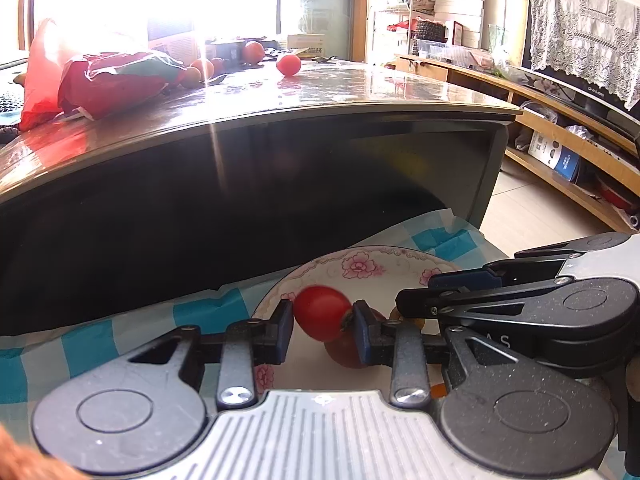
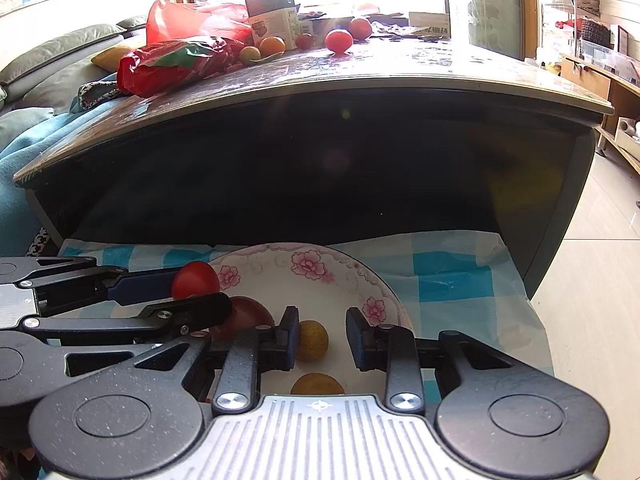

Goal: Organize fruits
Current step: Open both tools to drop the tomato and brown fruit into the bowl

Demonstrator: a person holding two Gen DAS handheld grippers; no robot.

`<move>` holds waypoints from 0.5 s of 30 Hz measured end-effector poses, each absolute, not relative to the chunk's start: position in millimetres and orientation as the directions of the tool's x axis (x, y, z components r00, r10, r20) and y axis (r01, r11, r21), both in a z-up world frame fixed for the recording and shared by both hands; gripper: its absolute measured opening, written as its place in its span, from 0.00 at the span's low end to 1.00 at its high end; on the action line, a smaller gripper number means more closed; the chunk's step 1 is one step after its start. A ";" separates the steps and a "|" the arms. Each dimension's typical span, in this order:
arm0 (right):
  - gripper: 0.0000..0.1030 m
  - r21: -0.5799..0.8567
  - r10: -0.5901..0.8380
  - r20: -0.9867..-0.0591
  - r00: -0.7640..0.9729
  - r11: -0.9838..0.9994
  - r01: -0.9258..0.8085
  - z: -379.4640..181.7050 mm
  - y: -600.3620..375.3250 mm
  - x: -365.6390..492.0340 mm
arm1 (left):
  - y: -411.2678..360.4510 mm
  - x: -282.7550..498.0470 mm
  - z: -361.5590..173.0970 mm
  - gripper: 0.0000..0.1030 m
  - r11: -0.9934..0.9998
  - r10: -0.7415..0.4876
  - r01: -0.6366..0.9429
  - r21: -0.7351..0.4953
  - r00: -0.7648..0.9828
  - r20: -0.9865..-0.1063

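Sunlight floods the glossy table (image 2: 400, 72) at the far side, where more fruit waits; nearer, a flowered plate (image 2: 320, 280) sits on a checked cloth (image 2: 448, 276). Left gripper (image 1: 323, 322) pinches a red tomato (image 1: 322, 312) just above the plate, long axis tilted, stem end toward the right pad. Better to lower it beside the darker fruit (image 2: 246, 316) before releasing, I'd say. Right gripper (image 2: 322, 338) hovers wide, holding nothing, over a yellow fruit (image 2: 312, 340).
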State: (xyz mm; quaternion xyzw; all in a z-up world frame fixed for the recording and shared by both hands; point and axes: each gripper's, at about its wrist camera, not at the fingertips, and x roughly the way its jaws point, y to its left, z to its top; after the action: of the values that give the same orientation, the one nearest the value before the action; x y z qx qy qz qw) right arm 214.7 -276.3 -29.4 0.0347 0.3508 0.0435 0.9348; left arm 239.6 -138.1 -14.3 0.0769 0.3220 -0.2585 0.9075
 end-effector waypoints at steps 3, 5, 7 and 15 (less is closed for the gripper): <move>0.23 0.099 0.105 -0.652 0.751 0.994 -0.053 -28.8 -277.1 214.5 | -138.9 240.5 -14.2 0.41 0.855 -0.418 0.519 -0.025 0.660 -0.624; 0.23 0.098 0.103 -0.651 0.752 0.994 -0.051 -28.4 -277.6 214.2 | -139.4 241.5 -13.7 0.41 0.857 -0.415 0.515 -0.023 0.662 -0.625; 0.24 0.100 0.102 -0.652 0.751 0.994 -0.048 -28.2 -278.2 214.3 | -138.9 243.2 -13.1 0.41 0.862 -0.410 0.506 -0.029 0.664 -0.625; 0.26 0.072 0.094 -0.653 0.751 0.995 -0.062 -27.8 -275.1 212.2 | -139.5 245.9 -12.6 0.41 0.870 -0.397 0.492 -0.027 0.667 -0.630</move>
State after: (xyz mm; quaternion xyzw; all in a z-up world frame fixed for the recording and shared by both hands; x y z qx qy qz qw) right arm 212.2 -275.1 -27.8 0.0228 0.3502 0.0417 0.9355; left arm 245.9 -139.5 -12.6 0.0730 0.3267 -0.2441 0.9101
